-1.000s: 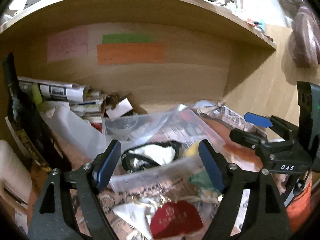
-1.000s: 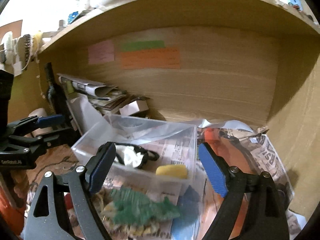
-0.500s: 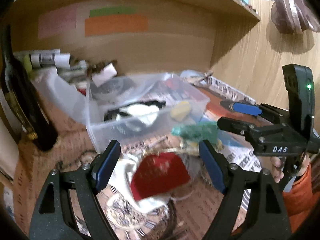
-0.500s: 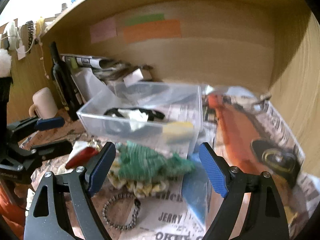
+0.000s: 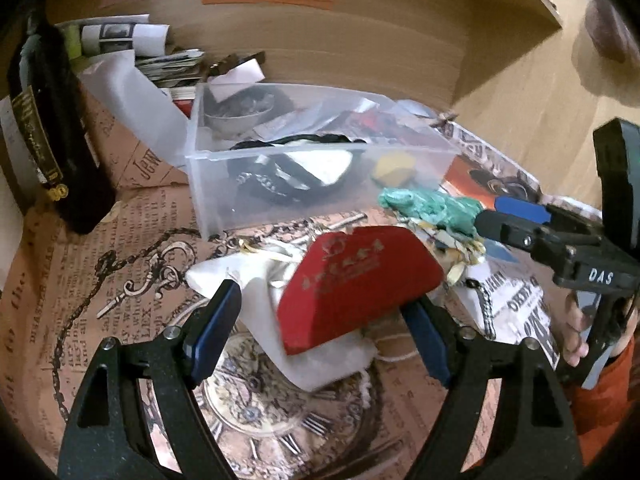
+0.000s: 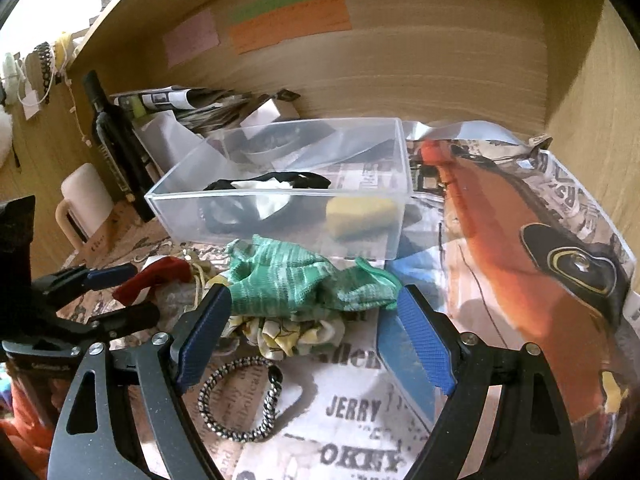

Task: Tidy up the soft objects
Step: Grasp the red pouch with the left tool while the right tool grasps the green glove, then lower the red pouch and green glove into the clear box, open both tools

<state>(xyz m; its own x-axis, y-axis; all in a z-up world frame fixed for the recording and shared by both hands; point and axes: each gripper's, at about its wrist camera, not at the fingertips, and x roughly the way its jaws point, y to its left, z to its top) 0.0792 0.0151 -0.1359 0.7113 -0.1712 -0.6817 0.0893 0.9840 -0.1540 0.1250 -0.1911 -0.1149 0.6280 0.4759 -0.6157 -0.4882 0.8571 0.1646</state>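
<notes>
A clear plastic bin stands on the newspaper-covered table and holds a black-and-white cloth item and a yellow sponge. In front of it lie a green knitted cloth, a yellow-white scrunchie, a red pouch on a white drawstring bag, and a beaded bracelet. My left gripper is open, its jaws either side of the red pouch. My right gripper is open around the green cloth and scrunchie.
A dark bottle stands at the left, a white mug beside it. Rolled papers pile against the wooden back wall. A blue flat piece and an orange printed sheet lie to the right.
Both grippers have dropped lower and closer to the items in front of the bin. The red pouch now sits between the left jaws, the green cloth between the right jaws.
</notes>
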